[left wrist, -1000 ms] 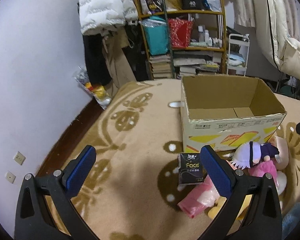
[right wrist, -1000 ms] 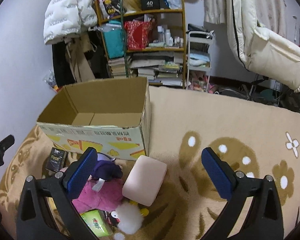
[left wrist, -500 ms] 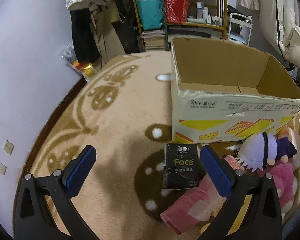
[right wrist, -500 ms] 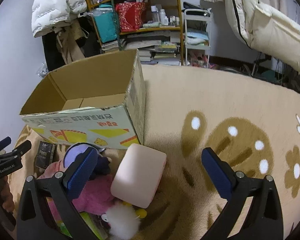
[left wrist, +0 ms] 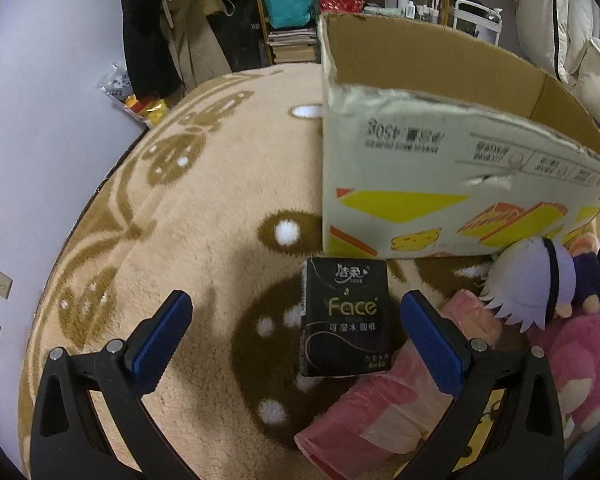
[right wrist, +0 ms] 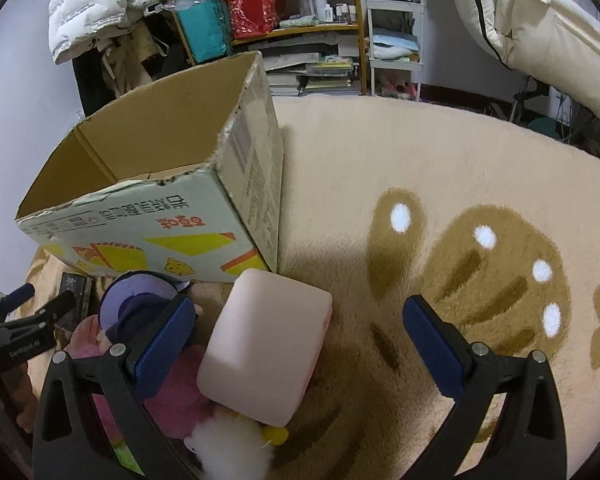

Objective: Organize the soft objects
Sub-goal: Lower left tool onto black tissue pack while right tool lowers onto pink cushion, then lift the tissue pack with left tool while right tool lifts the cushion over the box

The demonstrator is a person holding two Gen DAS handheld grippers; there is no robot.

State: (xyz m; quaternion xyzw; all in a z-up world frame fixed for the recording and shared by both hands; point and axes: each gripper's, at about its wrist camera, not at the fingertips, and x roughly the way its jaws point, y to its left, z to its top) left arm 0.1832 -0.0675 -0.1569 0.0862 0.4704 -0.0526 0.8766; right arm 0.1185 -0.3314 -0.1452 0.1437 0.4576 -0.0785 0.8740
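Note:
An open cardboard box [left wrist: 440,184] stands on the beige rug; it also shows in the right wrist view [right wrist: 160,208]. In front of it lie a black "Face" tissue pack [left wrist: 346,316], a pink plastic pack [left wrist: 372,420], a white-haired doll [left wrist: 540,284] and a pink plush [left wrist: 576,364]. My left gripper [left wrist: 296,336] is open, low over the rug, with the tissue pack between its fingers nearer the right one. My right gripper [right wrist: 300,340] is open around a pale pink cushion block [right wrist: 266,344]. A white fluffy toy [right wrist: 228,448] lies below it.
The rug [right wrist: 440,200] stretches to the right of the box. A cluttered shelf [right wrist: 284,20], hanging coats [right wrist: 100,0] and a white cart [right wrist: 396,52] stand behind. A wall [left wrist: 40,120] is at the left, with a snack bag [left wrist: 136,100] by it.
Both grippers have moved down and forward toward the pile. The tissue pack now lies between the left fingers and the pink block between the right fingers. Both stay open.

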